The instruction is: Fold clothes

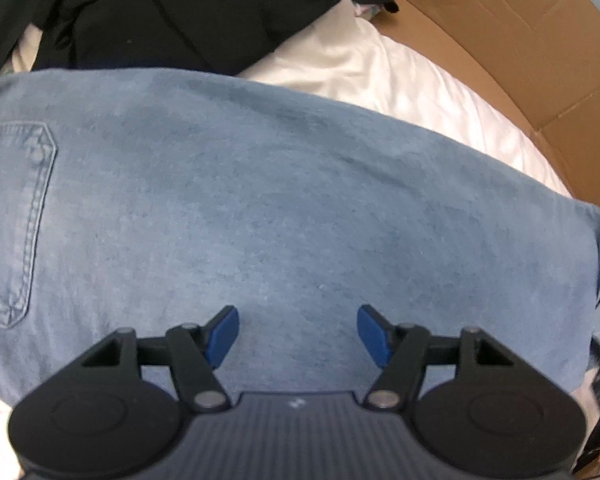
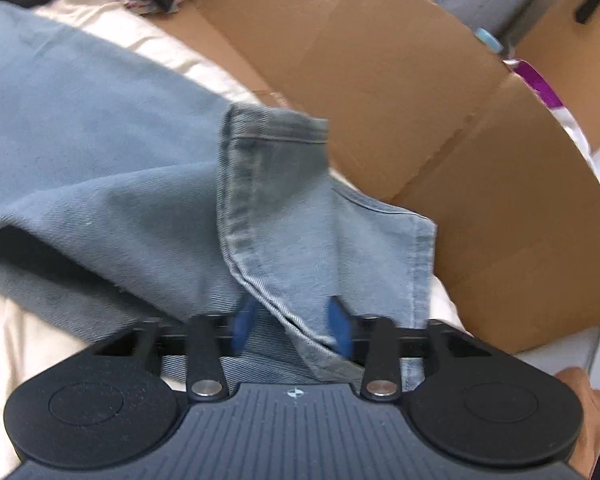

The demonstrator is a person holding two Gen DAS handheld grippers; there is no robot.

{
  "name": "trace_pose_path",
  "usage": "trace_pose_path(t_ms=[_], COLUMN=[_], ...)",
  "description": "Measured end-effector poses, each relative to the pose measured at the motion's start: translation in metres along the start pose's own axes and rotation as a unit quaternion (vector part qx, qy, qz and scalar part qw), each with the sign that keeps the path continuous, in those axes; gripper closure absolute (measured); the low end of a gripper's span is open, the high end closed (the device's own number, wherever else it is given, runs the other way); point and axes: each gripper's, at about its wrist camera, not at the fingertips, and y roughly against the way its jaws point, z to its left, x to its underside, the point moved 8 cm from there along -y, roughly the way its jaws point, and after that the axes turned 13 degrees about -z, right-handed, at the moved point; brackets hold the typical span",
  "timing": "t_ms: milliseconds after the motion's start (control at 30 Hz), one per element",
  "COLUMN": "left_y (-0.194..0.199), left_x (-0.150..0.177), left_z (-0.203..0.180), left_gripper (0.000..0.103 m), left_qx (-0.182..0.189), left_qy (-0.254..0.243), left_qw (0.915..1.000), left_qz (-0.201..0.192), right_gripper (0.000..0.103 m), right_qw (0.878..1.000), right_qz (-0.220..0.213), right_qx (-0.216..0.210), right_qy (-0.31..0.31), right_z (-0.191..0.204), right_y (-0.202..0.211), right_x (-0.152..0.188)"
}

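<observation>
the jeans (image 1: 280,208) are pale blue, washed denim, lying flat across a white bed sheet (image 1: 380,68) and filling most of the left wrist view; a stitched back pocket (image 1: 16,220) sits at the left edge of that view, and the cloth there is smooth with only faint creases. in the right wrist view the same denim ends in a hemmed leg end (image 2: 320,216), its stitched hem doubled over in a loose fold and lifted a little off the sheet. the left gripper (image 1: 298,334) points almost straight down over the smooth cloth, its blue pads (image 1: 224,330) standing well apart with only flat denim below them and nothing pinched. the right gripper (image 2: 294,322) has its jaws drawn in around the folded hem, which runs between the blurred blue pads (image 2: 340,324); the blur hides whether the pads press on the cloth, so i cannot tell if it is clamped. a brown cardboard box (image 2: 420,120) stands just beside the leg end along the bed's far side, leaving only a narrow strip of sheet there. dark clothing (image 1: 160,12) is heaped past the far edge of the jeans. bare sheet shows at the near left corner. a hand (image 2: 584,412) shows behind the right gripper.
</observation>
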Motion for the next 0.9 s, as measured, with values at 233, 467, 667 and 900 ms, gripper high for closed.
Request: trace_pose_path(t_ms=[233, 467, 667, 900], left_y=[0.0, -0.013, -0.014, -0.014], left_x=[-0.003, -0.004, -0.005, -0.01], left_z=[-0.008, -0.01, -0.009, -0.019], left_gripper=[0.035, 0.035, 0.035, 0.035], left_qx=[0.002, 0.001, 0.003, 0.025], left_qy=[-0.002, -0.004, 0.015, 0.025], left_qw=[1.0, 1.0, 0.9999, 0.9994], left_qz=[-0.007, -0.004, 0.001, -0.004], right_gripper=[0.097, 0.099, 0.1, 0.1], right_qw=[0.999, 0.988, 0.968, 0.943], right_qz=[-0.015, -0.019, -0.018, -0.019], right_qx=[0.0, 0.016, 0.015, 0.016], right_qy=[-0.046, -0.152, -0.25, -0.333], right_z=[-0.015, -0.054, -0.087, -0.118], right_y=[0.013, 0.021, 0.023, 0.022], right_x=[-0.002, 0.001, 0.014, 0.027])
